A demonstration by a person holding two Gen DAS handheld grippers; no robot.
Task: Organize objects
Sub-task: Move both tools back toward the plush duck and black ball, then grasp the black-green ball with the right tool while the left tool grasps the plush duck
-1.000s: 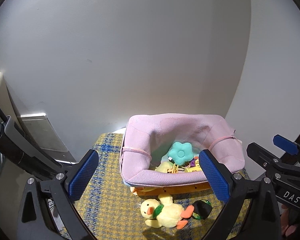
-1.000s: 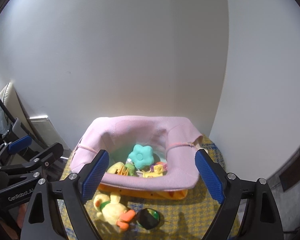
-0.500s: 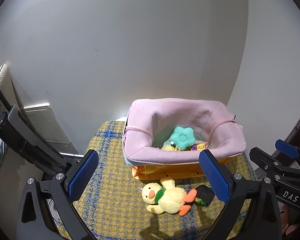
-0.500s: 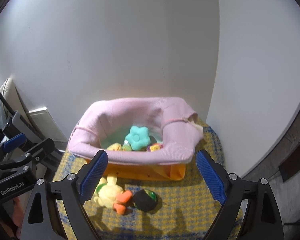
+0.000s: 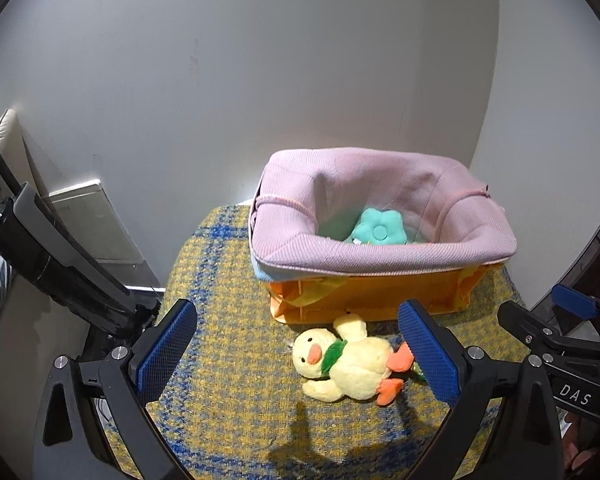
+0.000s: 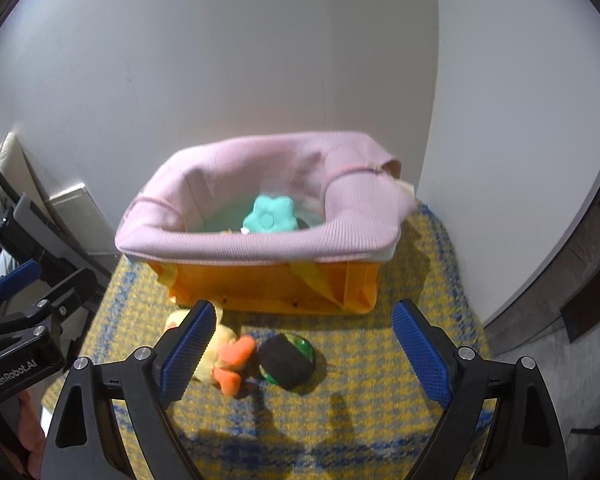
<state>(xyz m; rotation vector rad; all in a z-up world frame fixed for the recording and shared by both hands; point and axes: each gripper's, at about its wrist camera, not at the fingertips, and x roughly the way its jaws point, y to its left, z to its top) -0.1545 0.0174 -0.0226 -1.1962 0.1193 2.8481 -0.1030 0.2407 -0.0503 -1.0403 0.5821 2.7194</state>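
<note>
In the left wrist view, a dark folded stand (image 5: 56,264) crosses the left edge, with a pale panel (image 5: 96,224) leaning on the wall behind it. The left gripper (image 5: 296,356) fills the bottom of the frame, its blue pads spread wide and nothing between them but the mat (image 5: 228,300), a yellow weave with blue checks. Right of centre sits the orange bin (image 5: 380,292), lined with a pink cloth (image 5: 380,248) folded over its rim; a teal flower (image 5: 380,230) lies inside. Just in front of the bin, low centre-right, the duck (image 5: 348,364) lies on its side on the mat, head to the left, orange feet to the right near the right pad. At the far right edge the other gripper's black frame shows.

In the right wrist view, the left gripper's frame sits at the left edge. The right gripper (image 6: 300,356) is released too, pads wide apart and holding nothing. The duck (image 6: 220,356) is half hidden behind the left pad, feet showing. Touching the feet, low centre, lies a black and green ball (image 6: 288,360). The bin (image 6: 276,284) stands behind, mid-frame, flower (image 6: 270,214) within, a dark skirting (image 6: 580,264) at right.
</note>
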